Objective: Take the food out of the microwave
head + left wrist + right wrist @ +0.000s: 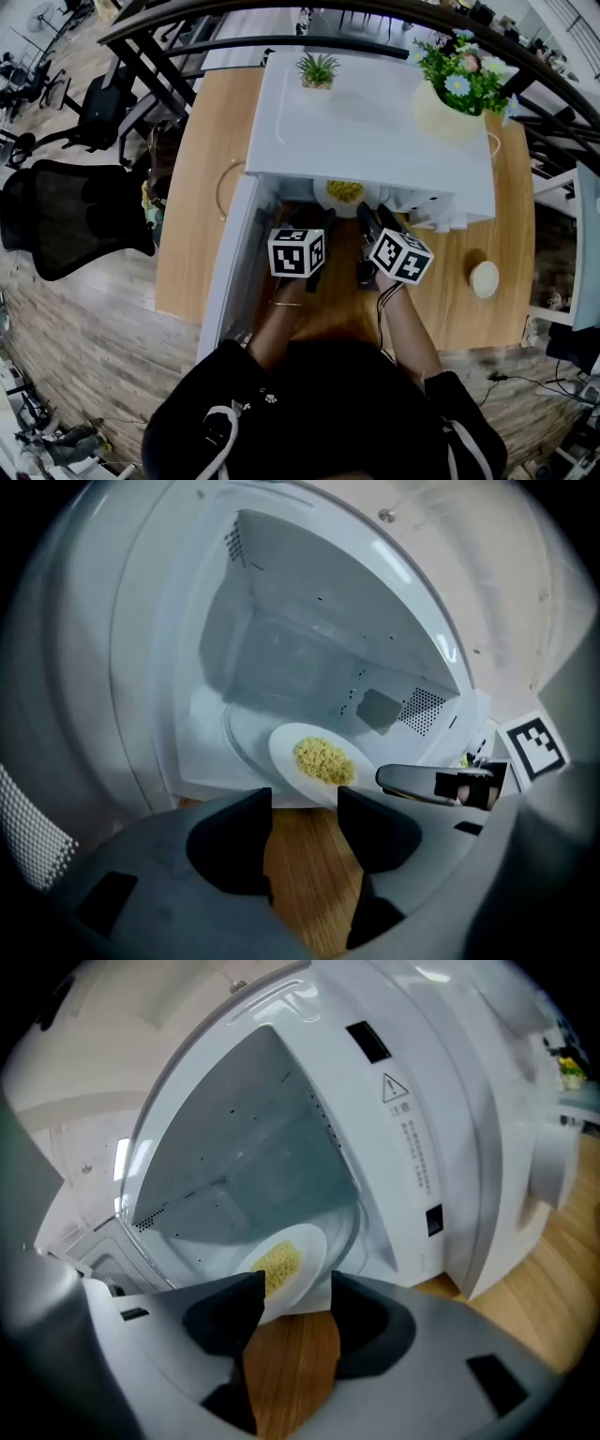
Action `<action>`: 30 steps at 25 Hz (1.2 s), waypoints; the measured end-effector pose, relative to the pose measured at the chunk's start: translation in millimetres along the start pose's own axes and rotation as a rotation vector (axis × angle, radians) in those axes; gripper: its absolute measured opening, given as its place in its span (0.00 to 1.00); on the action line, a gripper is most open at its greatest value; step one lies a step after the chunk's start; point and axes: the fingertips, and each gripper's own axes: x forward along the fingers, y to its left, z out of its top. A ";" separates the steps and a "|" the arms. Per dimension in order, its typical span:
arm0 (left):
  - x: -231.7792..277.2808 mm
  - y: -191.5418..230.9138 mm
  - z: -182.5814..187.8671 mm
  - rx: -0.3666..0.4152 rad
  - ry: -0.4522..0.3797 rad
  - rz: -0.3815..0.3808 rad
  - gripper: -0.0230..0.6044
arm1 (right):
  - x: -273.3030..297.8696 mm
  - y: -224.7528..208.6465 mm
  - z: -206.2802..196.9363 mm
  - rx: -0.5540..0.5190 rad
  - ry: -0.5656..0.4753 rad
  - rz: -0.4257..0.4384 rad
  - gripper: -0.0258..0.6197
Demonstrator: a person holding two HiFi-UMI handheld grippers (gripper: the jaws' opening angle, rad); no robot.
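white microwave (pixel 375 131) fills the upper middle of the head view, standing on a wood table (pixel 197 187) with its door (pixel 230 272) swung open toward the lower left. a white plate (pixel 330 200) of yellow food (pixel 345 190) sits at the front lip of the cavity, at frame centre. both tools point into the opening from below. the left tool (pixel 303 808) has its jaws apart with only bare table between them, the plate just beyond their tips. the right tool (pixel 295 1293) is also spread, and the plate's near rim reaches in between its jaw tips; i cannot tell if either jaw touches it. on top of the microwave a small plant (pixel 318 70) stands upper centre and flowers (pixel 455 80) upper right. a black chair (pixel 75 216) is at the left edge
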 end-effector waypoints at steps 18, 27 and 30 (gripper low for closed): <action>20.5 -16.3 -10.2 -0.258 0.030 -0.127 0.37 | 12.0 2.6 -14.0 0.445 -0.006 0.100 0.16; 17.8 -22.1 -9.7 -0.254 0.034 -0.148 0.34 | 3.9 5.7 -13.4 0.526 -0.036 0.137 0.09; 13.8 -24.2 -9.8 -0.282 0.031 -0.158 0.30 | -1.6 6.5 -15.2 0.561 -0.053 0.146 0.08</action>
